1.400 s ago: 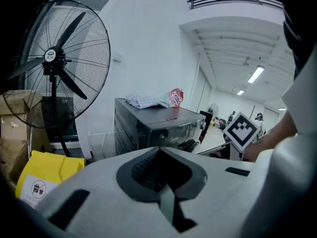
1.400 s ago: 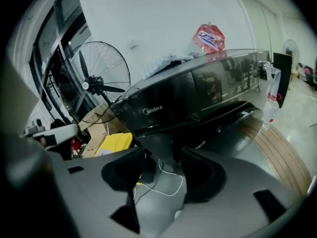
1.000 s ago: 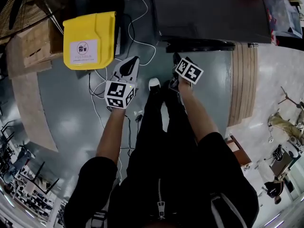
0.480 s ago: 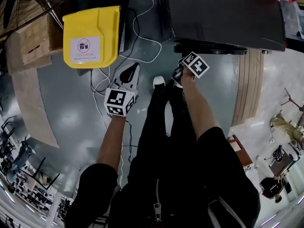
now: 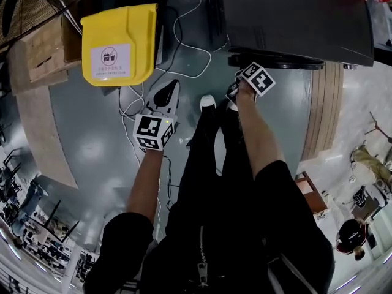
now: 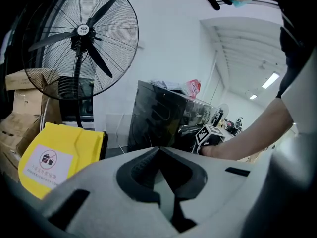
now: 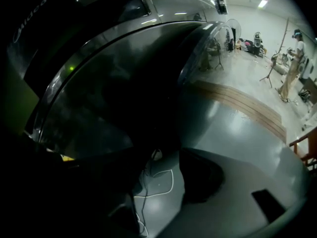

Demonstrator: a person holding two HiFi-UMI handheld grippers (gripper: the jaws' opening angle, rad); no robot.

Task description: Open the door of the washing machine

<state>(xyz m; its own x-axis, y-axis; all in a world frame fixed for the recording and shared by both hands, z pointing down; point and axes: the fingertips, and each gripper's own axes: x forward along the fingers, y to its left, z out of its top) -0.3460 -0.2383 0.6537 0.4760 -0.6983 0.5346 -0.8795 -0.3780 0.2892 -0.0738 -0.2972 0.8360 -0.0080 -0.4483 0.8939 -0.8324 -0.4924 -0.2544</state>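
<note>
Right gripper (image 5: 236, 94) neared washing machine door (image 7: 114, 93), empty fingers (image 7: 203, 177) closing beside.

Head view: from my head, steeply down over my arms and legs to the floor, washing machine (image 5: 294, 17) at frame top. Left gripper view: rides my left gripper (image 6: 158, 150), faces about level, yellow bin (image 6: 54, 157) ahead-left of it, machine ahead, well off. Right gripper view: tilted down, very near the machine's door (image 7: 124, 98), floor below. All three share the machine. Head and left share the bin. Head and right share the white cable (image 7: 172, 181).
</note>
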